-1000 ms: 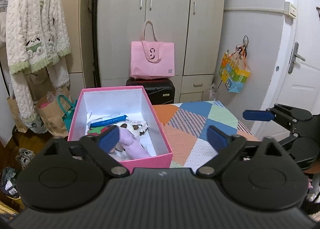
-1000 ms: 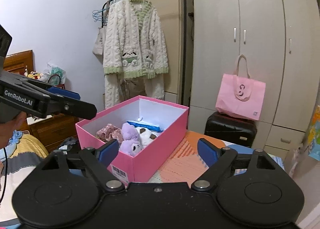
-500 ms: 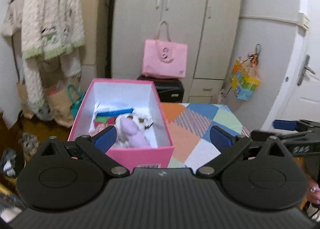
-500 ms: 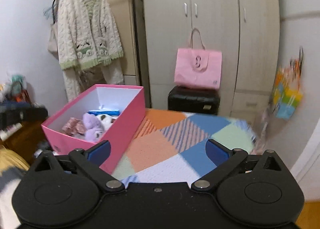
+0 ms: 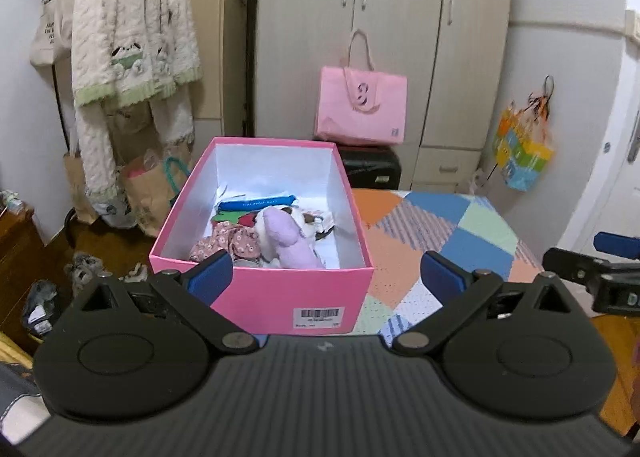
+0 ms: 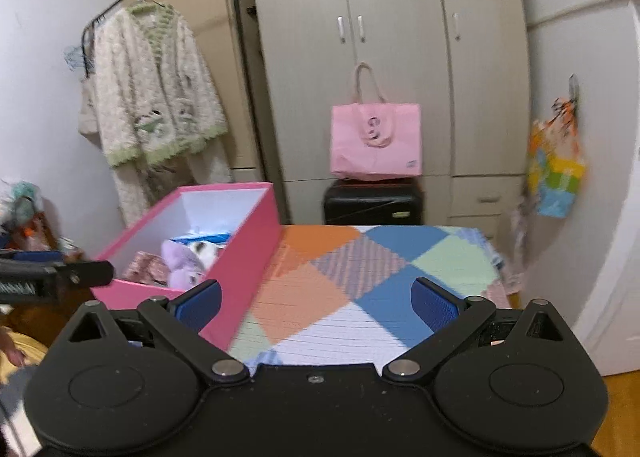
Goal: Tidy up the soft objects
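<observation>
A pink box (image 5: 264, 297) with a white inside stands on the patchwork cloth (image 5: 436, 233). In it lie a purple plush toy (image 5: 286, 237), a floral cloth piece (image 5: 230, 239), a blue flat item (image 5: 258, 203) and other soft things. My left gripper (image 5: 326, 277) hangs open just short of the box's near wall, nothing between its fingers. In the right wrist view the box (image 6: 244, 257) sits to the left, with the purple plush (image 6: 182, 261) showing inside. My right gripper (image 6: 316, 303) is wide open and empty over the cloth (image 6: 360, 269), beside the box.
A pink tote bag (image 5: 360, 107) rests on a black suitcase (image 5: 370, 167) before the beige wardrobe (image 5: 380, 37). A fluffy white cardigan (image 5: 128, 41) hangs on a rack at left, paper bags (image 5: 148, 185) below. A colourful bag (image 5: 522, 153) hangs right, by a white door.
Both grippers have drawn back from the box and turned, so its labelled front wall now shows. The right gripper swung right to face the cloth and opened a little wider.
</observation>
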A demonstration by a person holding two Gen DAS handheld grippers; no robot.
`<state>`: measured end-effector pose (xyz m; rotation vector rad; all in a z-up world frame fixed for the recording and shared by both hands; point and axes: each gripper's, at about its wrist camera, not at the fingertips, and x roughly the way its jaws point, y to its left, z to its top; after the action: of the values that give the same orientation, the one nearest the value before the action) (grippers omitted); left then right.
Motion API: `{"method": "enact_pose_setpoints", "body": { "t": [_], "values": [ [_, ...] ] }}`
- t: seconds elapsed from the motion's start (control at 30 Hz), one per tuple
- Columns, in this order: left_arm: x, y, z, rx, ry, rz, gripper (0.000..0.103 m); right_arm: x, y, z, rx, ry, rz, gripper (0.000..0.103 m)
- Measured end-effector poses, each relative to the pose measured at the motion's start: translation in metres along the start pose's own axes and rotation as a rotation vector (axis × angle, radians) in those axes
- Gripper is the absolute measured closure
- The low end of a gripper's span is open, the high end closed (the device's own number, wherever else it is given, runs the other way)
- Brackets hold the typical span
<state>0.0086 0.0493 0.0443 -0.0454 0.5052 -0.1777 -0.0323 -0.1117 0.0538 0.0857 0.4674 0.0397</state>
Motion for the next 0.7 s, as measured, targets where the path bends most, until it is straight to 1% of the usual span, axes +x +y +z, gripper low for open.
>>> {"method": "enact_pose_setpoints", "body": {
  "t": [0.03,0.1,0.17,0.23,0.27,0.37,0.4,0.6,0.7],
  "values": [
    [-0.003,-0.003,-0.004,0.028,-0.015,-0.007,0.001,-0.002,0.002,-0.001,-0.008,-0.003,-0.013,0.001],
    [-0.008,-0.008,-0.010,0.054,-0.007,0.001,0.001,-0.007,0.004,-0.004,-0.013,-0.002,-0.022,0.001],
    [-0.013,-0.011,-0.014,0.040,-0.008,0.004,0.001,-0.013,0.005,-0.006,-0.014,-0.004,-0.034,0.001],
    [-0.017,-0.016,-0.016,0.051,-0.009,-0.002,0.001,-0.019,0.006,-0.007,-0.019,-0.010,-0.051,0.001],
    [-0.019,-0.019,-0.017,0.066,-0.014,0.010,0.001,-0.022,0.007,-0.008,-0.021,-0.013,-0.054,0.001],
    [-0.024,-0.030,-0.021,0.113,-0.048,0.093,0.001,-0.030,0.008,-0.011,-0.029,-0.025,-0.055,0.001],
    [-0.024,-0.031,-0.022,0.120,-0.051,0.107,0.001,-0.031,0.009,-0.013,-0.031,-0.031,-0.057,0.001],
    [-0.021,-0.032,-0.026,0.099,-0.033,0.112,0.001,-0.037,0.007,-0.017,-0.031,-0.042,-0.067,0.001],
    [-0.021,-0.033,-0.028,0.092,-0.030,0.117,0.001,-0.039,0.006,-0.018,-0.033,-0.044,-0.086,0.001]
  ]
}}
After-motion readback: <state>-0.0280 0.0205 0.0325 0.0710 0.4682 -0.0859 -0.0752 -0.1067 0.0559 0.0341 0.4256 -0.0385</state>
